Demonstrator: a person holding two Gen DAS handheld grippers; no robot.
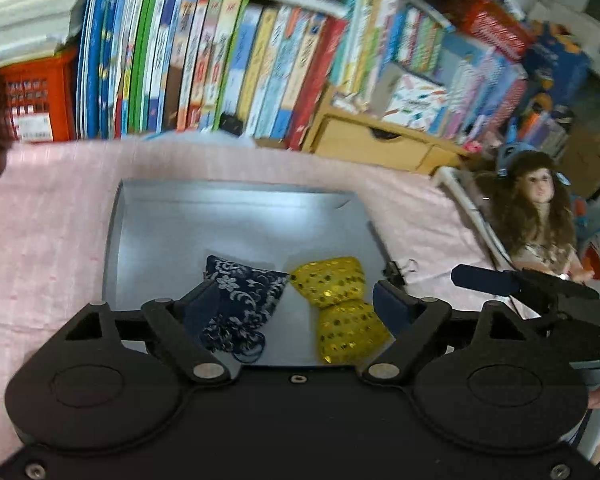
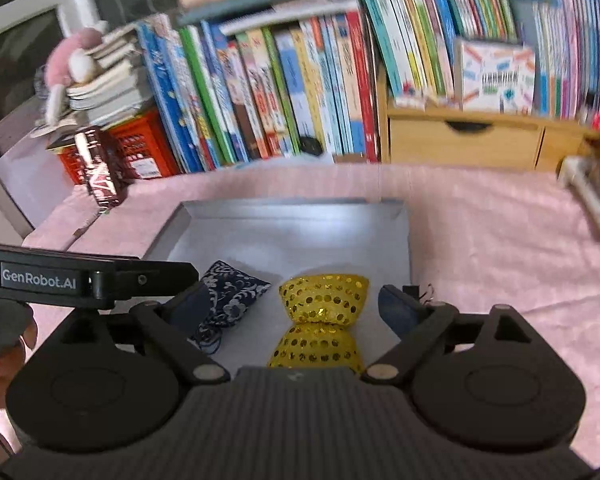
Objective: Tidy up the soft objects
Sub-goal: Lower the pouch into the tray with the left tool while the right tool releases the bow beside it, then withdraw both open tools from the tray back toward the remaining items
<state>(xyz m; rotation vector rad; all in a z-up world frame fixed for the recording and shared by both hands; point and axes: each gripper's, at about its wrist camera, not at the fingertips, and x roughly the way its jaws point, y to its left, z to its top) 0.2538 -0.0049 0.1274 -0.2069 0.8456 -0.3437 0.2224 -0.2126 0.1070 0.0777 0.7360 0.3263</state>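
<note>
A shallow grey box (image 1: 236, 220) lies on a pink cloth. In it lie a navy floral pouch (image 1: 240, 296) on the left and a gold sequined bow-shaped cushion (image 1: 336, 300) on the right, their corners touching. My left gripper (image 1: 296, 300) is open above the box's near end, with both soft things between its fingers. In the right wrist view the box (image 2: 292, 224), the pouch (image 2: 228, 296) and the gold cushion (image 2: 320, 312) show again. My right gripper (image 2: 292, 304) is open, above the near end of the cushion. Neither holds anything.
The pink cloth (image 1: 48, 232) covers the surface around the box. A row of upright books (image 2: 284, 80) and a wooden drawer unit (image 2: 464, 140) stand behind. An orange crate (image 2: 140, 152) sits at the back left. A long-haired doll (image 1: 536, 212) stands at the right. A binder clip (image 1: 396, 270) lies by the box.
</note>
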